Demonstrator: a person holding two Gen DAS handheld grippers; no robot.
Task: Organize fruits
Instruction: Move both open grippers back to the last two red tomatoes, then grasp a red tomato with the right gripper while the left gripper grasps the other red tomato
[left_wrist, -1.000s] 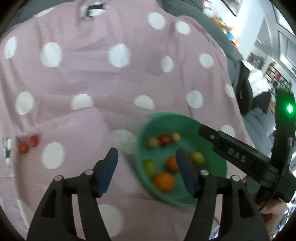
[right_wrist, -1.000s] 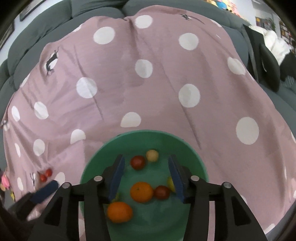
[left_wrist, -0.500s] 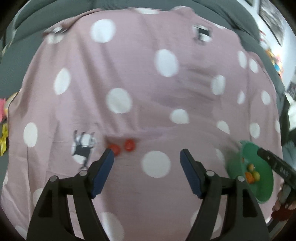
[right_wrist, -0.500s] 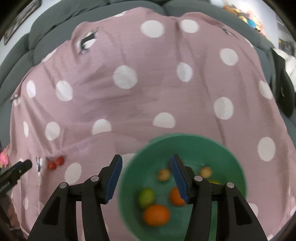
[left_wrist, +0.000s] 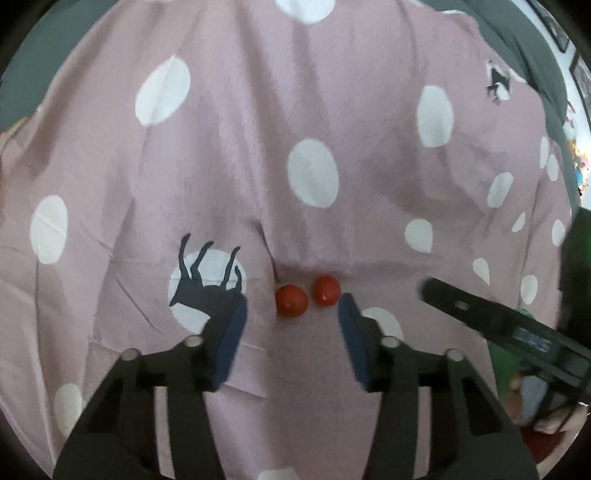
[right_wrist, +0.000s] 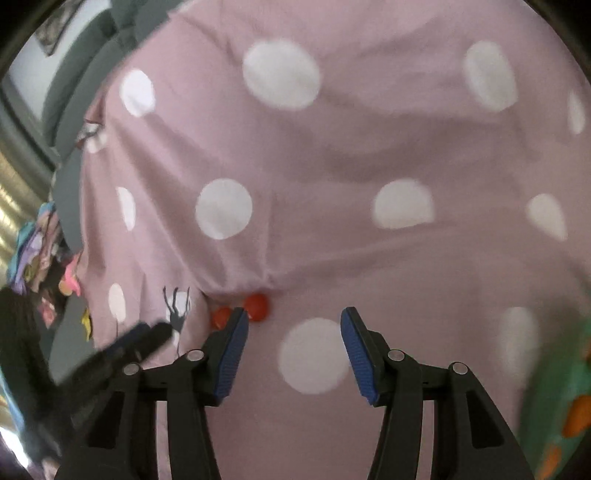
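Observation:
Two small red tomatoes lie side by side in a fold of the pink dotted cloth (left_wrist: 258, 147): the left tomato (left_wrist: 291, 300) and the right tomato (left_wrist: 326, 290). My left gripper (left_wrist: 291, 308) is open and empty, its blue pads just short of them on either side. In the right wrist view the same tomatoes (right_wrist: 256, 307) sit by the left pad of my right gripper (right_wrist: 291, 317), which is open and empty. The green bowl (right_wrist: 554, 398) with orange fruit shows blurred at the right edge.
The right gripper's black body (left_wrist: 509, 325) reaches in from the right in the left wrist view. A deer print (left_wrist: 207, 288) marks the cloth left of the tomatoes. Grey sofa cushions (right_wrist: 74, 92) ring the cloth, with colourful items (right_wrist: 33, 258) at the left.
Both grippers have swung left, away from the green bowl, toward the two red tomatoes. The left gripper has closed in on them. Both stay open.

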